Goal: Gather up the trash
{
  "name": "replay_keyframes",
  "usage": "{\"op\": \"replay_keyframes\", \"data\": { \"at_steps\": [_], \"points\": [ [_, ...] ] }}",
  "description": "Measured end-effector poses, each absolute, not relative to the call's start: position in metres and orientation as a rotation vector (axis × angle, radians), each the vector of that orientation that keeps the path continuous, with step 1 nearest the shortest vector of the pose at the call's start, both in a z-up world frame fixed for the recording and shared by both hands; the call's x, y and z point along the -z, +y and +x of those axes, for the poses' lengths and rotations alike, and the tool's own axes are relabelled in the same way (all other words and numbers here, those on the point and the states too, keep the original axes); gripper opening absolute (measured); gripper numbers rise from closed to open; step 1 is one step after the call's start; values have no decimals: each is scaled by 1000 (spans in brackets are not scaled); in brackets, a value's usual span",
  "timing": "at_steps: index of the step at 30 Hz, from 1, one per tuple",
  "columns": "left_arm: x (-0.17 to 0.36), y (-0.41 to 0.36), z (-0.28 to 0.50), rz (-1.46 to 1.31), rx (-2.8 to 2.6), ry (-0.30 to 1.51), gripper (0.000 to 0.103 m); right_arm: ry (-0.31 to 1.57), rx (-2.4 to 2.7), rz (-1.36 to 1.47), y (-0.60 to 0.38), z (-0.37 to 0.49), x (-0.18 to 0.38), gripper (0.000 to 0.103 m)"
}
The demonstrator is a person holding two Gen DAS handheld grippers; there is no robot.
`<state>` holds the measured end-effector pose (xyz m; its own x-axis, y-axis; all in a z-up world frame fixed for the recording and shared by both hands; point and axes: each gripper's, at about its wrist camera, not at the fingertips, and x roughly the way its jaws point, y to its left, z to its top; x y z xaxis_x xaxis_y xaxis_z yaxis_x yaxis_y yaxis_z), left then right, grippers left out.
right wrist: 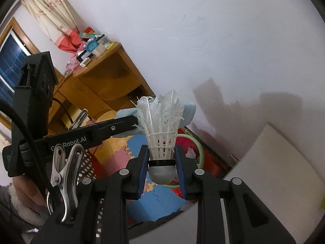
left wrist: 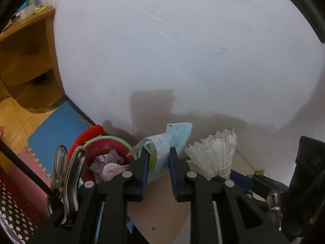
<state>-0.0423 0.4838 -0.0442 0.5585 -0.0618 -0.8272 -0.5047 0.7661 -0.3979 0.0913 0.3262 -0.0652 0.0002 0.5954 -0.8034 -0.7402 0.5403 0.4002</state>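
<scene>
A wooden desk (right wrist: 105,77) is seen at the left of the right wrist view, with a blue alarm clock (right wrist: 91,45) and boxes on top, a curtain (right wrist: 48,14) above it, and foam floor mats (right wrist: 130,152) laid below centre

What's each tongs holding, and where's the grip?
Left tongs: crumpled blue face mask, gripped mid-body. Right tongs: shuttlecock, pinched at the cork end.

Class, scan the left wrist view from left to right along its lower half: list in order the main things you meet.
Metal clip → red bin → face mask held in the left gripper → shuttlecock → right gripper's blue fingertip.
</scene>
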Motion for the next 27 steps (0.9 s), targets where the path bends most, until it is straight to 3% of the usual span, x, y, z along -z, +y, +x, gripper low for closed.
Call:
{"op": "replay_keyframes", "data": {
  "at_steps": [13, 27],
  "points": [
    [108, 548, -68, -793, -398, 994, 19, 1272, -1040, -204, 403, 92, 113, 27],
    [211, 561, -74, -852, -509, 1147, 19, 1563, -991, -334, 468, 98, 223, 27]
  ]
}}
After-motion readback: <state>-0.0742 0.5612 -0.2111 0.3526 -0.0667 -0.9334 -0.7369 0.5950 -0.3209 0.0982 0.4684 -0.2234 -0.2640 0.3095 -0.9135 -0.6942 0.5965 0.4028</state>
